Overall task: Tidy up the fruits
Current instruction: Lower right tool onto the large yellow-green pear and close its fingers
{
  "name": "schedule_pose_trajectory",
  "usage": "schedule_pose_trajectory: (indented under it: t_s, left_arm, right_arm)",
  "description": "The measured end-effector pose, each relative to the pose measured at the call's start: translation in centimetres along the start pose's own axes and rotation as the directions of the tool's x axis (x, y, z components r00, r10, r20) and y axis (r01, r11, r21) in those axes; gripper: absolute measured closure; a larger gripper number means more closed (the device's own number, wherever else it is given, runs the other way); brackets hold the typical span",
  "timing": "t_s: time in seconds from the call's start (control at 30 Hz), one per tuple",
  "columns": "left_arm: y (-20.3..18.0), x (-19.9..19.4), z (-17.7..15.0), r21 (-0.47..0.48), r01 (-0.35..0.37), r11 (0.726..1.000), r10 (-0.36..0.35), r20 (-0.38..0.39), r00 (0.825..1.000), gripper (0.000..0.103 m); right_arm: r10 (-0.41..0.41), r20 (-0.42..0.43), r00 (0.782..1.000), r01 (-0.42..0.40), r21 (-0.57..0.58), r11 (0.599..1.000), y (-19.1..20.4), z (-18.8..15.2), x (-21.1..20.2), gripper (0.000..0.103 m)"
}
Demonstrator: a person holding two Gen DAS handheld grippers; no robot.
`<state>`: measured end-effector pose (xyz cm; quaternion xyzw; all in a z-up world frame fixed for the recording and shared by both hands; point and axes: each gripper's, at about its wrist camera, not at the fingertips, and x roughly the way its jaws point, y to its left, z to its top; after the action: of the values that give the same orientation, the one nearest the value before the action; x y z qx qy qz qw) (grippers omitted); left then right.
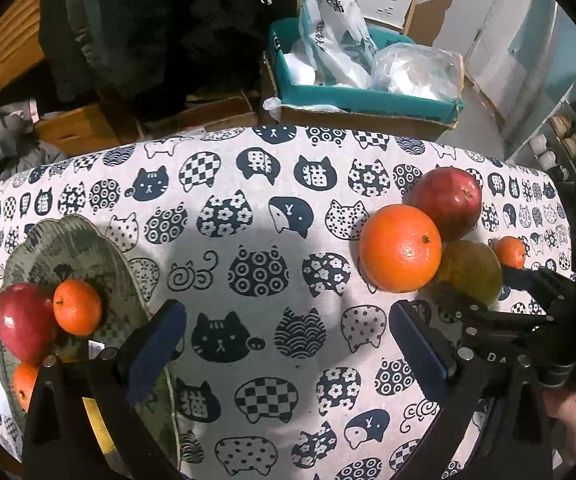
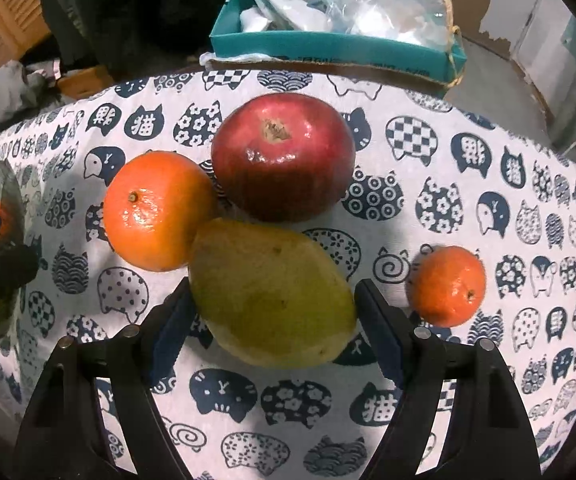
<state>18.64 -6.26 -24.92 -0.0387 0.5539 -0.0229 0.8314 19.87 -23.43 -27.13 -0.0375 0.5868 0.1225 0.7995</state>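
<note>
Straddling the yellow-green oval mango (image 2: 271,292) lying on the cat-print clothed table (image 2: 428,420), the released right tool (image 2: 275,334) is risking nudging the touching large orange (image 2: 157,210) and red pomegranate (image 2: 283,156) rolling, while the spread left tool (image 1: 285,350) is hovering empty.

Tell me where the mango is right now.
Right wrist view, centre: the mango lies on the tablecloth between the open right gripper fingers, touching the large orange.

Black left gripper (image 1: 288,344) and right gripper (image 2: 273,332), blue pads, silver round screws
</note>
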Motion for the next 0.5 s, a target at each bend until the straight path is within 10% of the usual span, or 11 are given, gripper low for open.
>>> schedule_pose_trajectory:
  t_s: [0.5]
  left_arm:
    - [-2.2,1.2,0.9,0.036,0.049,0.998,-0.049,0.002,0.999,0.001]
  right_arm:
    - [0.022,0.088,0.996,-0.031,0.092,0.995,-2.3,-1.5,-1.3,0.029]
